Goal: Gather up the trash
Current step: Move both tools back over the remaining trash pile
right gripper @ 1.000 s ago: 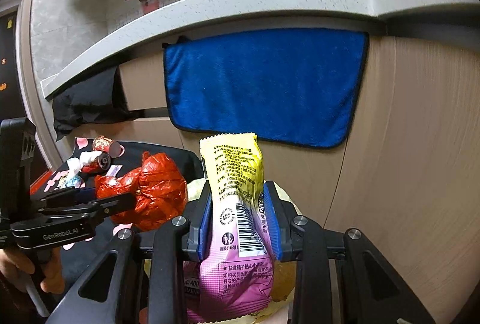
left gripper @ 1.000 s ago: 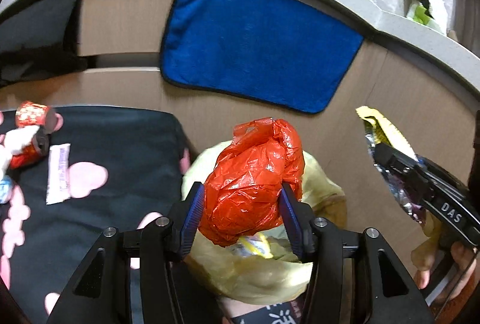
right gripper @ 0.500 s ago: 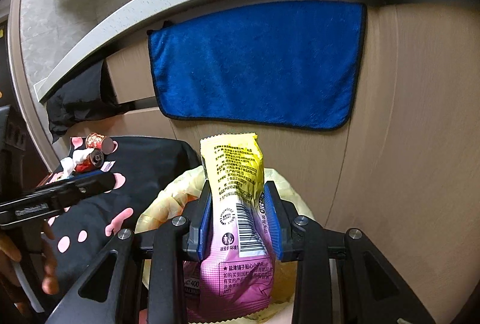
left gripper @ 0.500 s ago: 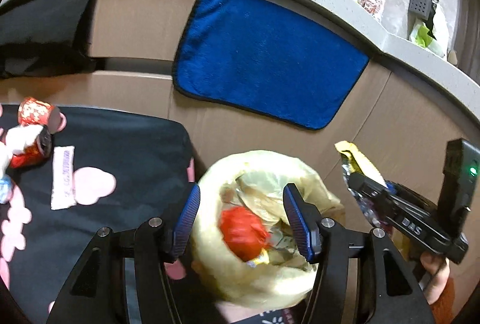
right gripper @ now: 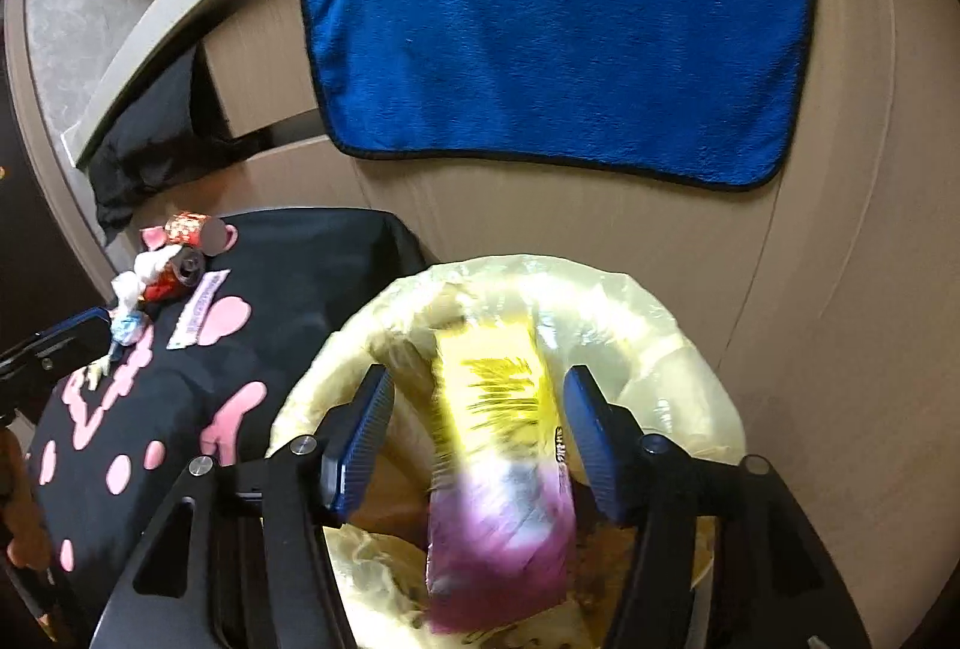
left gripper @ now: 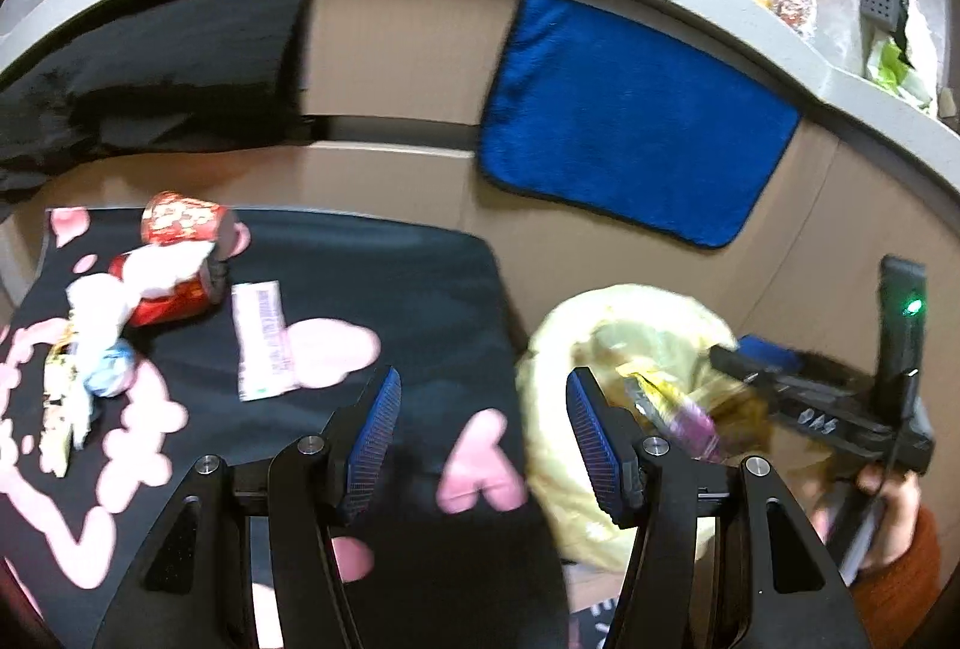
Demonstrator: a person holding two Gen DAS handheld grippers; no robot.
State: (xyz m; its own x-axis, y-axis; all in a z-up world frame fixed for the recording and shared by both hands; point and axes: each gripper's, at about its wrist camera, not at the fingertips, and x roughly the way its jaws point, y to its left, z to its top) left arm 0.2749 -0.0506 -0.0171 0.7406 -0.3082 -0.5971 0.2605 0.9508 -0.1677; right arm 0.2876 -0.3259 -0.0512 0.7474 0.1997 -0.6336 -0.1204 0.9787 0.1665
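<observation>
With the right gripper just sprung open over the bin bag at lower centre, let the snack packet drop clear before lifting; the left gripper hangs open, empty.

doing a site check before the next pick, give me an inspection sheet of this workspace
surface: black cloth with pink shapes, trash lying on its far left part
job's things: yellow-and-purple snack wrapper blurred over yellow-lined bin; red cans, white tissue, white sachet on the cloth
clutter: small wrappers at the cloth's left edge
grippers: left claw open, empty; right claw has just been opening, wrapper between the jaws, pads clear of it
cables: nothing seen
surroundings: blue towel hanging on beige panel, grey counter above
</observation>
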